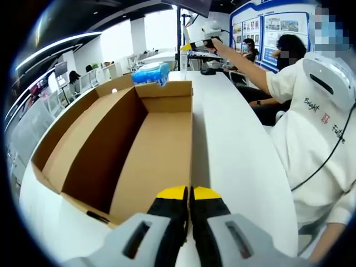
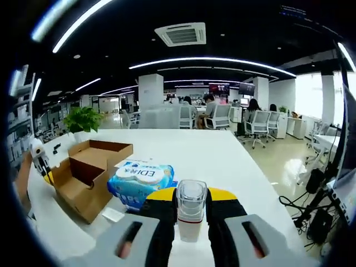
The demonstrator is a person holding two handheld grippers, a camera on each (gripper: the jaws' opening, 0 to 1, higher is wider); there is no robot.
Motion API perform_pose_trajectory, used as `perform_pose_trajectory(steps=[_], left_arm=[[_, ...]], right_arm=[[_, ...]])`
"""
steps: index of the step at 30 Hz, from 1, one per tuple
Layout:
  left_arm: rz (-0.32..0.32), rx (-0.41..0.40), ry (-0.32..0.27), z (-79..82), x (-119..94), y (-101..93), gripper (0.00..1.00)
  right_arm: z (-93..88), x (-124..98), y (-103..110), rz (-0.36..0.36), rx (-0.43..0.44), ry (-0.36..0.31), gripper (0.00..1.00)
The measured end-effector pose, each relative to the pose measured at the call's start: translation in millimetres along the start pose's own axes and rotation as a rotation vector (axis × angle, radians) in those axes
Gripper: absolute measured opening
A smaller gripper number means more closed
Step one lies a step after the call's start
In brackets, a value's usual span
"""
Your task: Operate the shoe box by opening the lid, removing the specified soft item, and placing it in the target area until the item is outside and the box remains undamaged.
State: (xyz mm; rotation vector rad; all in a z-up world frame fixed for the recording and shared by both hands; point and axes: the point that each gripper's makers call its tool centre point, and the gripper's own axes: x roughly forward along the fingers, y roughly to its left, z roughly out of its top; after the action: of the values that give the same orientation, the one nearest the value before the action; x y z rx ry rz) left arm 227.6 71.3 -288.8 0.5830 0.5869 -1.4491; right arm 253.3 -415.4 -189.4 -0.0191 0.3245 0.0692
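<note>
Pinching a clear bottle (image 2: 191,207), right claw (image 2: 191,222) faces wipes pack (image 2: 142,179); left claw (image 1: 189,196) pressed together.

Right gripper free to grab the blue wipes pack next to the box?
Probably not yet. The right gripper is shut on a clear bottle, so it must set that down first. The wipes pack lies just ahead beside the open box, nothing covering it.

Grey left gripper (image 1: 188,194), yellow-tipped black jaws; white shirt (image 1: 311,144) (lettered).
</note>
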Motion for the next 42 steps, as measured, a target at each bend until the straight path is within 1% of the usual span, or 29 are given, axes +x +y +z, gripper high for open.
perform_pose_trajectory(steps=[3,5,7,10,16,21,27,33,34,37,42], left_arm=[[-0.001,-0.001,0.001,0.0,0,-0.2,0.01],[0.0,0.0,0.0,0.0,0,0.0,0.01],[0.001,0.0,0.0,0.1,0,-0.2,0.01],[0.001,0.001,-0.001,0.0,0,-0.1,0.01],[0.003,0.003,-0.002,0.1,0,-0.2,0.01],[0.001,-0.003,0.004,0.2,1,-0.7,0.01],[0.001,-0.003,0.002,0.1,0,-0.4,0.01],[0.0,-0.003,0.002,0.0,0,0.0,0.01],[0.0,-0.003,0.002,0.0,0,-0.1,0.01],[0.0,-0.004,0.002,0.0,0,-0.3,0.01],[0.001,-0.004,0.003,-0.3,0,-0.4,0.01]], right_arm=[[-9.6,4,-5,-0.001,0.012,0.009,0.19],[-13.2,5,-1,0.008,0.013,0.006,0.19],[-16.7,9,-1,0.009,-0.004,0.014,0.19],[-23.3,14,-6,-0.008,-0.041,0.019,0.19],[-31.9,20,-5,0.024,-0.068,0.051,0.19],[-36.8,25,-9,0.027,-0.066,0.063,0.19],[-34.9,25,-16,-0.007,-0.066,0.054,0.19],[-40.8,26,-15,0.003,-0.07,0.07,0.19],[-42.3,26,-14,0.011,-0.06,0.077,0.19],[-43.2,27,-13,0.013,-0.063,0.074,0.19],[-43.7,29,-15,0.022,-0.043,0.073,0.19]])
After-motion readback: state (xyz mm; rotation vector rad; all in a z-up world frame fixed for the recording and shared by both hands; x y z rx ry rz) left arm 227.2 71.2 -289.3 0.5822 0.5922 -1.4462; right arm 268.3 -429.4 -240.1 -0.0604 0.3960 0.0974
